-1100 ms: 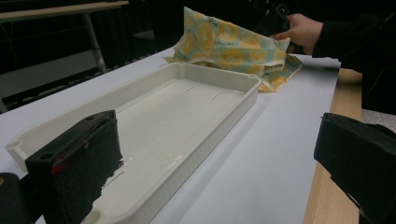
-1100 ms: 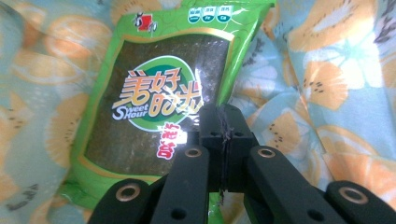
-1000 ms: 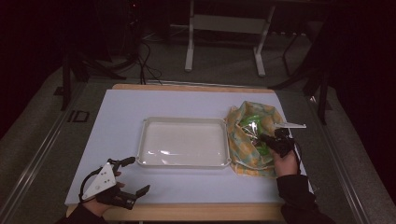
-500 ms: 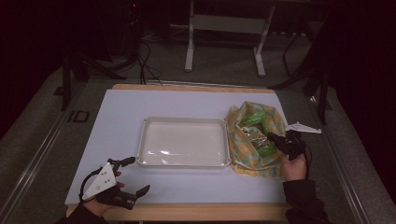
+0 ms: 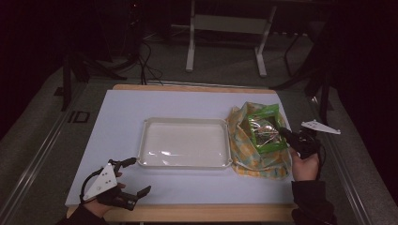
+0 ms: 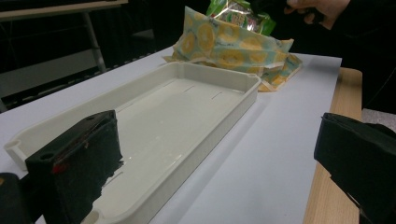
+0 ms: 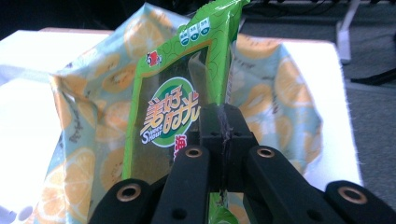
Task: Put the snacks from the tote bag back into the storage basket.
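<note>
My right gripper (image 7: pixel 224 122) clamps a green snack packet (image 7: pixel 180 100) above the lemon-print bag (image 5: pixel 256 140), right of the white tray (image 5: pixel 184 142); my left gripper (image 5: pixel 133 177) gapes, released, near the tray.

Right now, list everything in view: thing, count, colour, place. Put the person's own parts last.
tray: one, white, mid-table, holding nothing.
cloth bag: one, pale blue with yellow citrus print, just right of the tray.
snack packet: one, green, standing out of the bag's mouth.
table sheet: one, white, over a wooden tabletop.
metal stand: one, grey, on the floor beyond the table.
left claw: one, black, open, at the near left corner of the table.
right claw: one, black, shut on the snack packet's edge.
</note>
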The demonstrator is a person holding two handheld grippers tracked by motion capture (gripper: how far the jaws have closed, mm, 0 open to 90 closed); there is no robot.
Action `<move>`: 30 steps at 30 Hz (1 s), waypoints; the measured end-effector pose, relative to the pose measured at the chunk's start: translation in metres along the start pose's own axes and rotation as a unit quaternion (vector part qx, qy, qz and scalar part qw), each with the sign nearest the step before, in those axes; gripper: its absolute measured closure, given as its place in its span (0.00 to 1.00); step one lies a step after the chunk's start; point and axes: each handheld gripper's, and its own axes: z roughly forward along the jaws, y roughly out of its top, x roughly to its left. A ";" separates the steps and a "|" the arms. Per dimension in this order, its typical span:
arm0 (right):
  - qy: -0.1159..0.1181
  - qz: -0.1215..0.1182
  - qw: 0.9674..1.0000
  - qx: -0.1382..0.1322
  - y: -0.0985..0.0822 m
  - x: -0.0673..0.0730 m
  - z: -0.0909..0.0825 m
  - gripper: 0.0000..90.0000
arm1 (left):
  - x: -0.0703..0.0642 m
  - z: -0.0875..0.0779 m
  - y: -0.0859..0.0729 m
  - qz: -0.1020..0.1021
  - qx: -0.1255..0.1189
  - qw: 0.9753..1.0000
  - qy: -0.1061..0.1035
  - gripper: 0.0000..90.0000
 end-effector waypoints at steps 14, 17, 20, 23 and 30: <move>-0.008 0.014 0.999 -0.035 0.023 0.004 -0.023 1.00 | 0.000 0.000 0.000 -0.002 -0.001 1.000 0.000 0.01; -0.008 0.012 0.999 -0.042 0.029 0.008 -0.027 1.00 | 0.000 0.000 0.000 -0.002 -0.001 1.000 0.000 0.01; -0.005 0.013 0.999 -0.050 0.034 0.012 -0.030 1.00 | 0.000 0.000 0.000 -0.001 0.000 1.000 0.000 0.01; 0.003 0.018 0.998 -0.057 0.038 0.015 -0.032 1.00 | 0.000 0.000 0.000 0.000 0.000 1.000 0.001 0.01; 0.016 0.014 0.998 -0.063 0.047 0.031 -0.034 1.00 | 0.000 0.000 0.000 0.000 -0.001 1.000 0.002 0.01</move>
